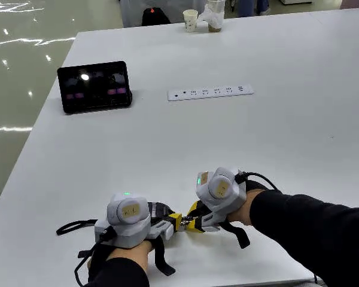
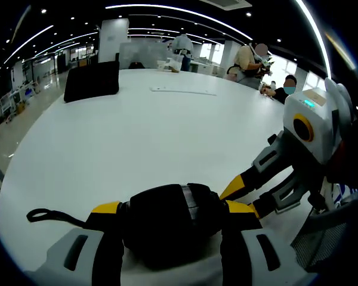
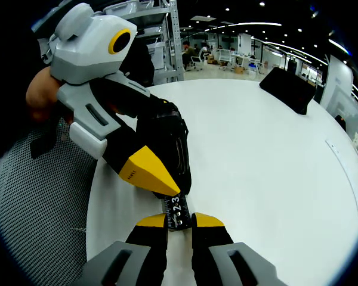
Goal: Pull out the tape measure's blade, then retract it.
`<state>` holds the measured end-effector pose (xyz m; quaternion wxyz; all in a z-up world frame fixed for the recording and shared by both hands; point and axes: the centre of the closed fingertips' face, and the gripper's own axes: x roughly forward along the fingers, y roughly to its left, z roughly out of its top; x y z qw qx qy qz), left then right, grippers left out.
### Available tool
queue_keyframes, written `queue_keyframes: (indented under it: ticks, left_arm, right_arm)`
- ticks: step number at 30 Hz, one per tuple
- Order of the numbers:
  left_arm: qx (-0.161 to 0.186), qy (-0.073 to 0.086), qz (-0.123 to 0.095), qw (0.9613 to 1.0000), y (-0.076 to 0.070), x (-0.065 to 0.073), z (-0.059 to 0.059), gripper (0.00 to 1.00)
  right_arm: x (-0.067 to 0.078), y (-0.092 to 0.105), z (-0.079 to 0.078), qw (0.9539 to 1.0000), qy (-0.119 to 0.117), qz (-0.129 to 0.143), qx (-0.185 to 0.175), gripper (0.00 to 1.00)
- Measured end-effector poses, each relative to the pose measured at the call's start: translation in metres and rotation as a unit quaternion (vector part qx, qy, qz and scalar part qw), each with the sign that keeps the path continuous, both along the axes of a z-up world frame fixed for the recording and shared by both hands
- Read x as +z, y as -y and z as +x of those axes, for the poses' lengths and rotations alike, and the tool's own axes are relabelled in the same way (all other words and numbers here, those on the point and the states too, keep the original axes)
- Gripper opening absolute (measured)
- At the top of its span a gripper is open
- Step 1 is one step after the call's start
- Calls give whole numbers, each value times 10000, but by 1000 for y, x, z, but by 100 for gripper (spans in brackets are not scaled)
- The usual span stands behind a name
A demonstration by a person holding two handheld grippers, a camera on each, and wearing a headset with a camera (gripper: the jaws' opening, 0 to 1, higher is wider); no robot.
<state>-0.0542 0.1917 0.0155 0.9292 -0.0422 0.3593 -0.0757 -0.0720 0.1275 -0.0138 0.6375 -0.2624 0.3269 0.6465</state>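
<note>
- Left gripper (image 2: 173,210) clamps the black tape measure (image 2: 170,231) at bottom centre
- Right gripper (image 3: 179,221) pinches the blade (image 3: 175,210) at lower centre, just outside the tape measure

A white table (image 1: 167,149) bears a tablet (image 1: 94,86), power strip (image 1: 210,92) and paper cups (image 1: 191,20).

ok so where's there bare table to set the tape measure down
Bare: the wide middle of the table, between tablet and power strip beyond and the tape measure near you; also everything right of the power strip. Crowded: the near edge, where left gripper and right gripper hold it.
</note>
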Motion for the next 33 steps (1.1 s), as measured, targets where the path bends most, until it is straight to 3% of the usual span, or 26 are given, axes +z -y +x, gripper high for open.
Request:
queue_keyframes:
  ticks: [33]
  left_arm:
    - [17,-6,-46,10000,0,0,-2,61]
  right_arm:
    - [0,-16,-3,9999,-66,135,-14,12]
